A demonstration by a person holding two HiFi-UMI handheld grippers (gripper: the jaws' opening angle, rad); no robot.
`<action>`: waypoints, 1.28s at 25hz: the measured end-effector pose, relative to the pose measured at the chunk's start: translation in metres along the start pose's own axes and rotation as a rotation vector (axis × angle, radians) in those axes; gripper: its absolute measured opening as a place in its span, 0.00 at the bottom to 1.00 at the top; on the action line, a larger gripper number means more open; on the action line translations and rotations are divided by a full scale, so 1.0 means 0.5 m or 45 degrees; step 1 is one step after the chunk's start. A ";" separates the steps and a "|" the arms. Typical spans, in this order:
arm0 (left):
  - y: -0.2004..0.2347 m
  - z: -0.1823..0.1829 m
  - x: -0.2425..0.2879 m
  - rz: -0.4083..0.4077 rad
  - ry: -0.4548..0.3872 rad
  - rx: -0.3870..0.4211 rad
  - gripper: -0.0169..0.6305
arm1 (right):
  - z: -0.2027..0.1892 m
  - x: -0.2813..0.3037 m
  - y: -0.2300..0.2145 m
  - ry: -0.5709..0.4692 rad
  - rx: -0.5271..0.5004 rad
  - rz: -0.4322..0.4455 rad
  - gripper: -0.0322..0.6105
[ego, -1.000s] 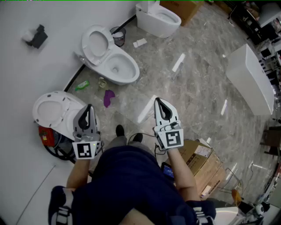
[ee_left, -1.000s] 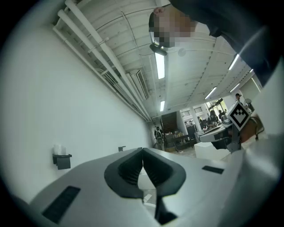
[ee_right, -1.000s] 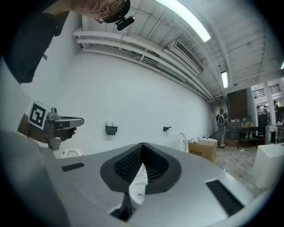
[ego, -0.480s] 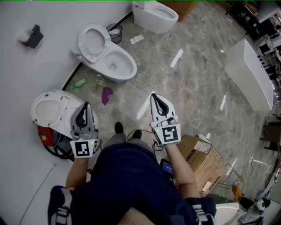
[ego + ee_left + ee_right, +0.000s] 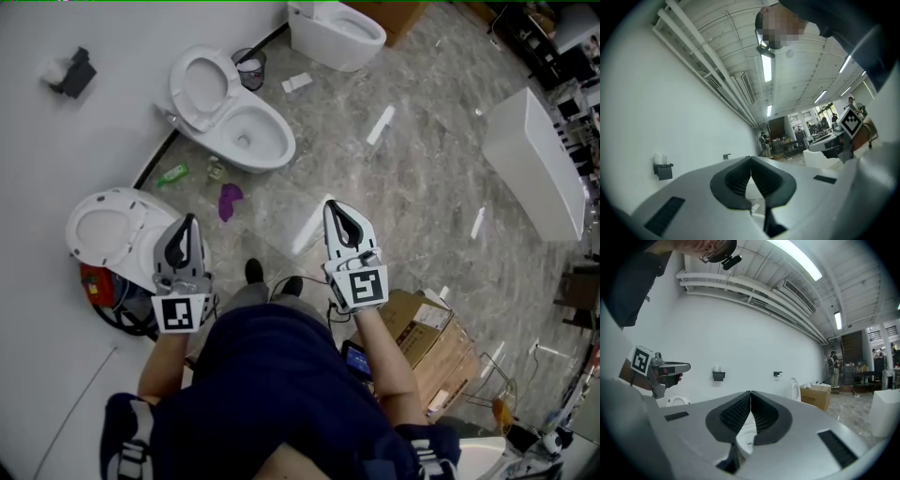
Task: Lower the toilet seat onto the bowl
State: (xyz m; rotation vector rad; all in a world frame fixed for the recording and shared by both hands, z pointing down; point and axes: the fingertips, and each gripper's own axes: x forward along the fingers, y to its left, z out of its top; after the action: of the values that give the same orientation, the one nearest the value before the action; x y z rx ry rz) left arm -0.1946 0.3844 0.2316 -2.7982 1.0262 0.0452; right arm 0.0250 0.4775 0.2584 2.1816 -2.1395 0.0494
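In the head view a white toilet stands by the wall with its seat raised upright over the open bowl. A nearer toilet sits at the left, partly hidden behind my left gripper. That gripper is shut and empty, held above the nearer toilet's right side. My right gripper is also shut and empty, held over bare floor about a step from the raised-seat toilet. In the right gripper view the shut jaws point at a white bowl, and the left gripper shows at the left.
A third toilet stands at the top. A purple cloth, a green bottle and a small bin lie near the wall. A cardboard box sits by my right; a long white unit stands farther right.
Both grippers stay shut and empty in front of the body. The head view has shifted slightly, and the grippers have barely moved.
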 end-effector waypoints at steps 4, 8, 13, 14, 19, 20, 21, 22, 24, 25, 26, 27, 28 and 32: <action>0.000 -0.007 0.002 0.000 0.007 0.003 0.06 | -0.019 0.005 0.001 0.031 -0.016 0.014 0.08; -0.001 -0.011 -0.002 0.004 0.025 0.000 0.06 | -0.022 0.008 0.010 0.045 -0.021 0.042 0.08; 0.003 -0.013 -0.006 0.014 0.022 -0.004 0.06 | -0.028 0.020 0.016 0.067 -0.026 0.078 0.18; 0.003 -0.013 -0.007 0.016 0.024 -0.003 0.06 | -0.025 0.020 0.016 0.064 -0.033 0.085 0.21; 0.006 -0.008 -0.010 0.016 0.016 -0.004 0.06 | -0.013 0.027 0.028 0.057 -0.063 0.145 0.47; 0.006 -0.006 -0.010 0.016 0.013 -0.006 0.06 | -0.013 0.029 0.030 0.061 -0.065 0.162 0.52; 0.005 -0.005 -0.010 0.017 0.013 -0.006 0.06 | -0.012 0.031 0.031 0.063 -0.067 0.177 0.55; 0.003 -0.005 -0.010 0.017 0.014 -0.004 0.06 | -0.011 0.032 0.030 0.063 -0.067 0.188 0.56; -0.002 -0.008 -0.012 0.017 0.024 0.003 0.06 | -0.011 0.031 0.028 0.059 -0.069 0.204 0.58; -0.006 -0.010 -0.014 0.017 0.033 0.008 0.06 | -0.012 0.030 0.027 0.058 -0.074 0.212 0.58; -0.008 -0.011 -0.017 0.019 0.040 0.012 0.06 | -0.013 0.029 0.026 0.058 -0.080 0.221 0.59; -0.011 -0.012 -0.019 0.025 0.046 0.014 0.06 | -0.014 0.029 0.025 0.057 -0.087 0.232 0.59; -0.014 -0.012 -0.021 0.034 0.049 0.012 0.06 | -0.014 0.028 0.023 0.056 -0.095 0.243 0.59; -0.025 -0.007 -0.029 0.074 0.046 0.007 0.06 | -0.011 0.025 0.016 0.037 -0.114 0.292 0.59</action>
State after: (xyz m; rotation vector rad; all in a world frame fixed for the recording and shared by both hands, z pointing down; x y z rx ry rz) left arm -0.1977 0.4025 0.2380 -2.7736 1.1137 -0.0010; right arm 0.0175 0.4654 0.2654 1.8682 -2.3166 -0.0004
